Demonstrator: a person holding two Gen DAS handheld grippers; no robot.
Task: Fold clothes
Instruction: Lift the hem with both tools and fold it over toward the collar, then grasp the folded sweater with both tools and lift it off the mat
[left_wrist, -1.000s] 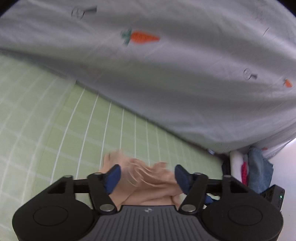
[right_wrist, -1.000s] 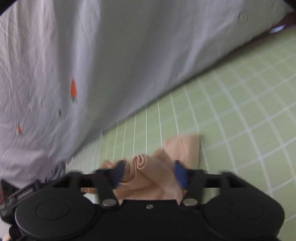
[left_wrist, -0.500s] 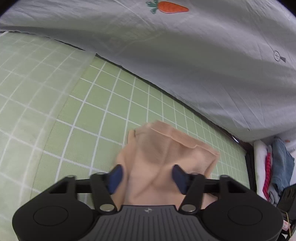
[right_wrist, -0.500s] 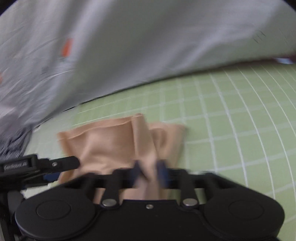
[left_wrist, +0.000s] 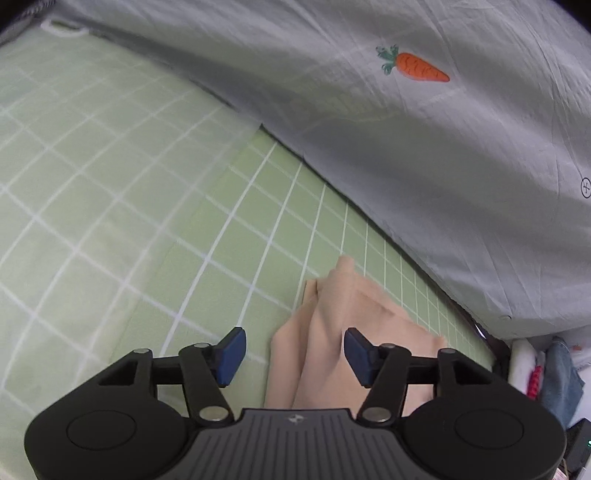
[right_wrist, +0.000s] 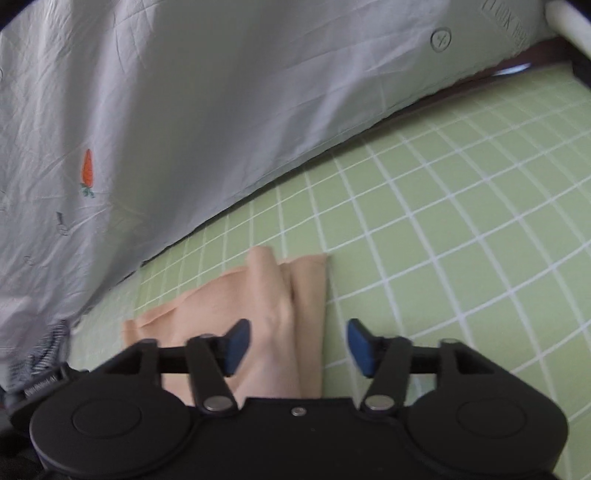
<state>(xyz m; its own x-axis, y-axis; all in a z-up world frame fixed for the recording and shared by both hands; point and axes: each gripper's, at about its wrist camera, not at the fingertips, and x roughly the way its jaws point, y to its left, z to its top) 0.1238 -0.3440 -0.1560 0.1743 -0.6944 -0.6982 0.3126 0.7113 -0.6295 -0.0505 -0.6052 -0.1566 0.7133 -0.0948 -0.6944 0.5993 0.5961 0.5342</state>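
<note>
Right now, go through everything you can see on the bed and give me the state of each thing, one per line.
Peach fabric garment: lying on the sheet, partly folded, still wrinkled, gripped by neither gripper.
Left gripper: jaws opening, not pressing on the garment's edge between them.
Right gripper: jaws opening, garment's edge between them, released.
Green grid-patterned bed sheet: spread flat.
Grey carrot-print quilt: bunched up beyond the garment.

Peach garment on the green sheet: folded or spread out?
Folded. The peach garment lies flat on the green sheet in overlapping layers, with a ridge down its middle; no pad presses on it.
</note>
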